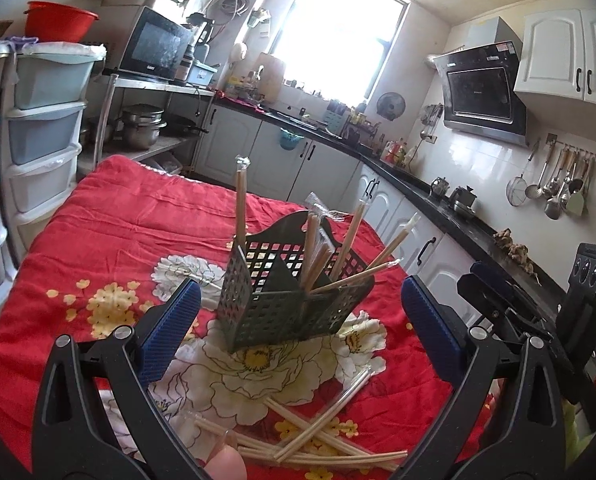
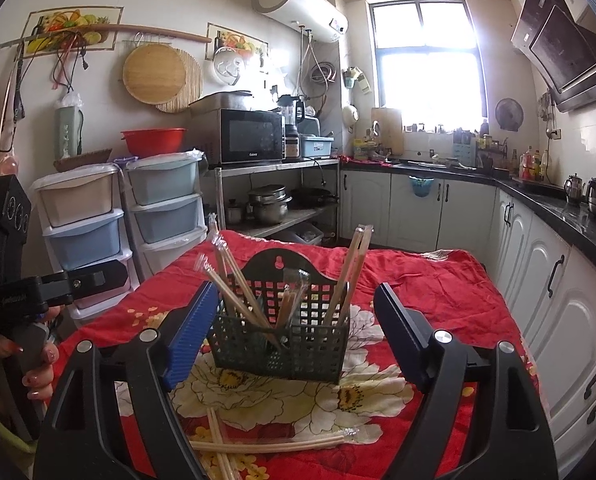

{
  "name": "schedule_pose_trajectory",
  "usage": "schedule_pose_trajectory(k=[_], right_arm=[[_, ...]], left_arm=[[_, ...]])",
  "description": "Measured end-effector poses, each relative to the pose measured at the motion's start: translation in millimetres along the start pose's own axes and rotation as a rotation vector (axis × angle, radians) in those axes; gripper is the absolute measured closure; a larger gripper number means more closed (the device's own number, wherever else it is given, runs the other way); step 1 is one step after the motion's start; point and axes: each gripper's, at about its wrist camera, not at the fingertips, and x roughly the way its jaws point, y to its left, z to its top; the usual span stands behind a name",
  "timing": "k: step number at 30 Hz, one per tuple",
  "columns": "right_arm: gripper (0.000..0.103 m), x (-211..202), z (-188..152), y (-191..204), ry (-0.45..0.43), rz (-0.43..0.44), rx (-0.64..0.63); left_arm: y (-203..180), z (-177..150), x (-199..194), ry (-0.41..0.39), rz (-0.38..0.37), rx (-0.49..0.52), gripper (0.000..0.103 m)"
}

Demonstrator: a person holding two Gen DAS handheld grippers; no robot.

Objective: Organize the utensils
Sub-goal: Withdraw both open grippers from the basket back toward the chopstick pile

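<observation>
A dark perforated utensil basket (image 1: 294,300) stands on the red floral cloth (image 1: 110,236) and holds several wrapped pairs of wooden chopsticks (image 1: 345,240). More wrapped chopsticks (image 1: 317,436) lie loose on the cloth in front of it. My left gripper (image 1: 301,328) is open and empty, just before the basket and above the loose pile. In the right wrist view the basket (image 2: 282,344) sits between my open, empty right gripper's (image 2: 294,324) fingers, with loose chopsticks (image 2: 258,446) below. The other gripper's body shows at the left (image 2: 38,292).
Stacked plastic drawers (image 2: 162,208) stand left of the table. A metal rack with a microwave (image 2: 250,136) and pots is behind. White cabinets and a black counter (image 2: 569,208) run along the right. The right gripper's body (image 1: 537,320) is at the right edge.
</observation>
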Motion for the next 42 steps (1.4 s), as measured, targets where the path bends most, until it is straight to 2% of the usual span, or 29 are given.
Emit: schedule_pose_trajectory(k=[16,27,42], right_arm=[[0.025,10.3,-18.0,17.5,0.064,0.043,-0.018],[0.024,15.1,-35.6,14.9,0.12,0.052,-0.014],[0.024,22.7,-56.7,6.7,0.191,0.032,0.007]], left_arm=[[15.1,-15.2,-1.6,0.029,0.036,-0.047,0.011],[23.9,-28.4,0.7,0.07,0.06,-0.061,0.011],[39.0,-61.9,13.5,0.183,0.075,-0.105,0.011]])
